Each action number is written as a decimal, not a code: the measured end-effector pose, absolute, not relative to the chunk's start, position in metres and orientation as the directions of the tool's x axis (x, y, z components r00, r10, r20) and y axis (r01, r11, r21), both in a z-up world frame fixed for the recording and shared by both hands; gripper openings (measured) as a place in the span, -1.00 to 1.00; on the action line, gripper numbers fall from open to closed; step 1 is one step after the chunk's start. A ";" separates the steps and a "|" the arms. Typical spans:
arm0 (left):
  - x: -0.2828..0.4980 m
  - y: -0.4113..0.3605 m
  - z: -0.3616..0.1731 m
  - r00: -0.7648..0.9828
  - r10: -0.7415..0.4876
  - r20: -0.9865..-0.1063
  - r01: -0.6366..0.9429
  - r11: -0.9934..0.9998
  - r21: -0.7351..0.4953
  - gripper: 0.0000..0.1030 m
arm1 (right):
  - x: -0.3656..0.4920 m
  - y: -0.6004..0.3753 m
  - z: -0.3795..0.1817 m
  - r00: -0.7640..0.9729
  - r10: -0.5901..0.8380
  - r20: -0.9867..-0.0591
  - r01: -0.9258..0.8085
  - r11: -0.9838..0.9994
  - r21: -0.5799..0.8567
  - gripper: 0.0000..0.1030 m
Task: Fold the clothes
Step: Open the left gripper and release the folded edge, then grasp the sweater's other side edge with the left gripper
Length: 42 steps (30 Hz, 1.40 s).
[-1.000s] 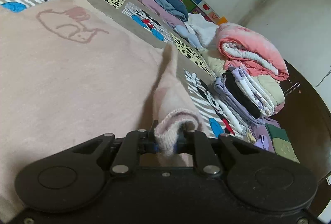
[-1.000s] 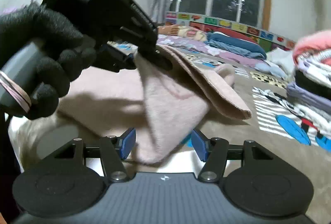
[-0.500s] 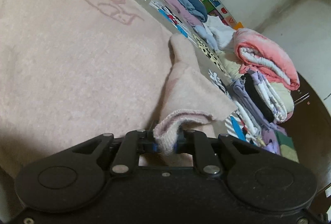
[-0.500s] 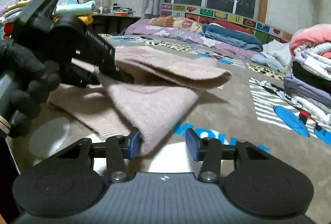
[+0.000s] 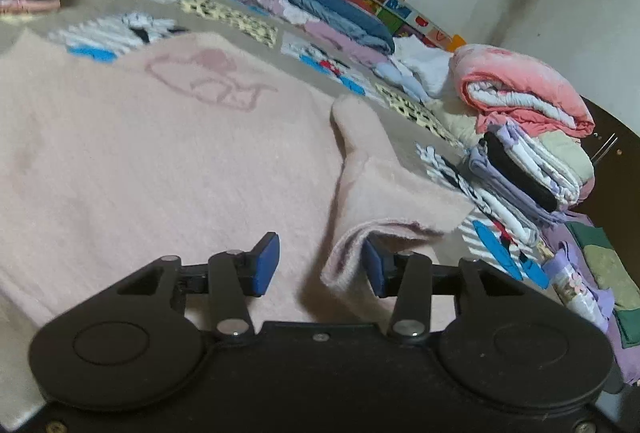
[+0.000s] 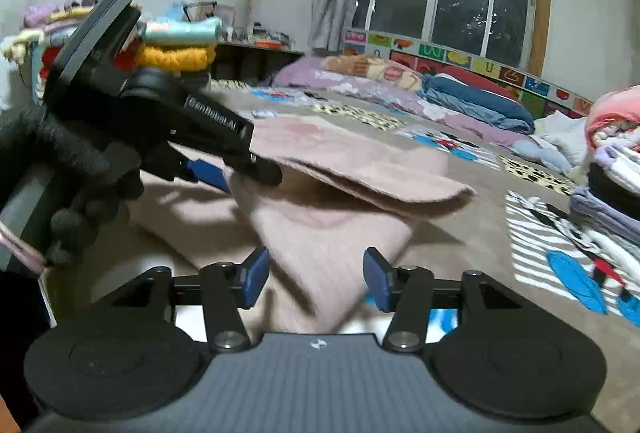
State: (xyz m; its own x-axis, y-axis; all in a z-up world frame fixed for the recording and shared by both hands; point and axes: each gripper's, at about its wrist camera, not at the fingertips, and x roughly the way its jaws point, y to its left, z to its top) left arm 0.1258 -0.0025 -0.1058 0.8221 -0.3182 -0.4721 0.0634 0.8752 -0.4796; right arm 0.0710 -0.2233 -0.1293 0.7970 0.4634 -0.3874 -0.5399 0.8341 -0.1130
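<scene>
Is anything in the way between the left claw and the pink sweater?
Nothing visible is. The left gripper is open, and the sleeve cuff of the pink sweater already sits between its blue pads, close against the right one.

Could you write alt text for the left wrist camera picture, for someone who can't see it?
The left gripper, jaws open, hovers over a pink sweater spread on a patterned blanket, its sleeve folded over. Folded clothes are stacked to the right.

Black hand-held gripper [image 5: 318, 267] bodies with round caps, silver screws, blue fingertip pads [image 6: 253, 275]. White lettering along left hand-held gripper's side; fuzzy black glove [image 6: 76, 169] on hand.
</scene>
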 end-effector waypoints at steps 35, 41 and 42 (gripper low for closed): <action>0.242 0.013 -0.098 0.717 -0.346 -0.606 0.129 0.919 -0.372 -0.15 | 0.087 -0.212 -0.143 0.689 0.579 -0.435 -0.626 0.779 0.046 0.44; 0.254 0.042 -0.114 0.709 -0.449 -0.543 0.027 0.788 -0.615 -0.15 | 0.086 -0.211 -0.142 0.712 0.570 -0.411 -0.615 0.788 0.028 0.43; 0.257 0.045 -0.115 0.713 -0.456 -0.532 0.017 0.771 -0.637 -0.15 | 0.086 -0.211 -0.142 0.716 0.567 -0.408 -0.611 0.791 0.027 0.43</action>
